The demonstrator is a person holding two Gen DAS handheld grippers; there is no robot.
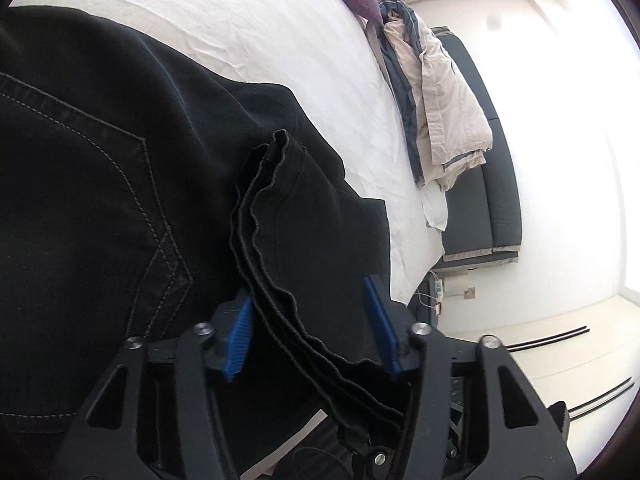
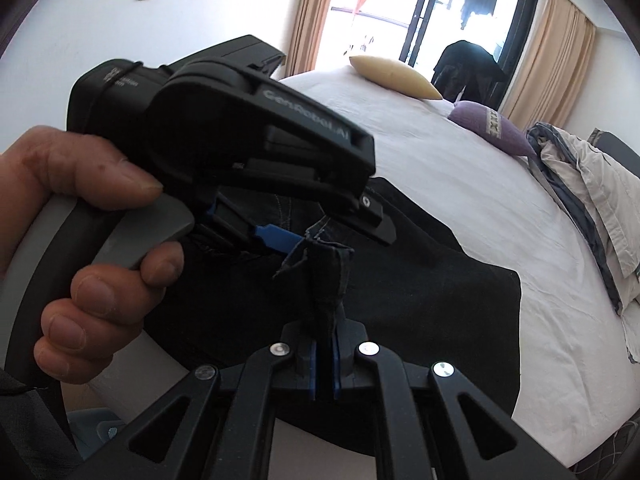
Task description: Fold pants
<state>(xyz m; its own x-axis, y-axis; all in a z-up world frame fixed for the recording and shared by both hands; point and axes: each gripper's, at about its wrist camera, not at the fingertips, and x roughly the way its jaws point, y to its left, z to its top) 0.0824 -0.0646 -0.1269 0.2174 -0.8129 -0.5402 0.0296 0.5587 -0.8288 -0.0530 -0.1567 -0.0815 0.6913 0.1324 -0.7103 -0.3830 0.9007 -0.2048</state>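
Black pants (image 1: 120,152) lie on a white bed sheet (image 1: 248,28); they also show in the right wrist view (image 2: 420,280). My left gripper (image 1: 312,308) is open, its blue pads either side of a bunched hem edge (image 1: 276,216) that lies between them. My right gripper (image 2: 324,344) is shut on a pinched-up fold of the pants' hem (image 2: 328,272), lifted above the spread fabric. The left gripper body (image 2: 248,136), held by a hand (image 2: 80,240), sits just left of that fold.
A purple cushion (image 2: 488,128), a yellow pillow (image 2: 396,76) and a rumpled beige and blue duvet (image 1: 444,96) lie at the far side of the bed. A dark sofa (image 1: 492,184) stands beyond the bed. Curtains and a balcony door (image 2: 440,8) are behind.
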